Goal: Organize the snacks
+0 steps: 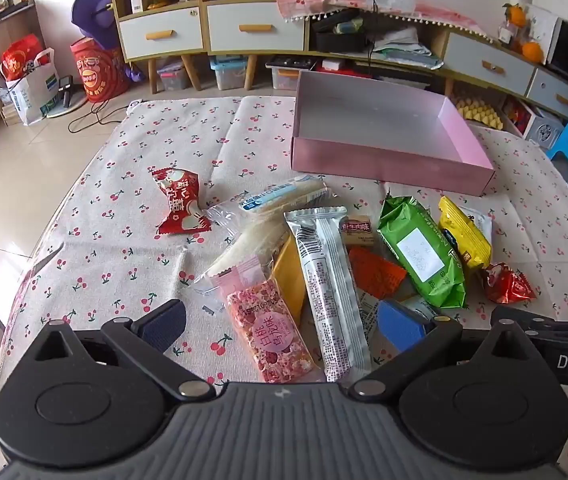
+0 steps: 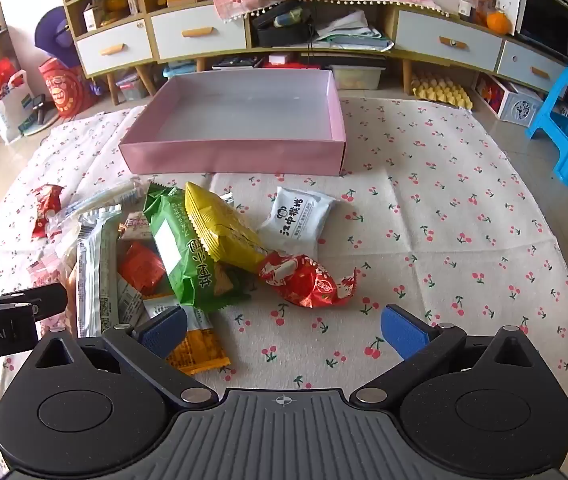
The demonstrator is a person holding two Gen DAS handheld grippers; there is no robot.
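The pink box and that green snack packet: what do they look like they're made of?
The pink box looks like thin cardboard with a smooth, faintly satin face: straight folded walls, crisp corners, a soft sheen inside. The green snack packet appears to be glossy plastic film: it crinkles, catches highlights, and has a serrated sealed end. Whether it is foil-lined cannot be told.

Tablecloth (image 2: 443, 208): woven cloth, matt, creased along its fold lines. Pink box (image 2: 228, 156): card, smooth, faint sheen. Green packet (image 2: 188, 256) and yellow packet (image 2: 224, 228): glossy plastic film. Red wrapper (image 2: 307, 280): crinkled, shiny foil-like film. White packet (image 2: 299, 216): matt film. Left gripper (image 1: 280, 324) and right gripper (image 2: 284, 332): matt black plastic, blue textured pads (image 2: 403, 330), bright metal pins.
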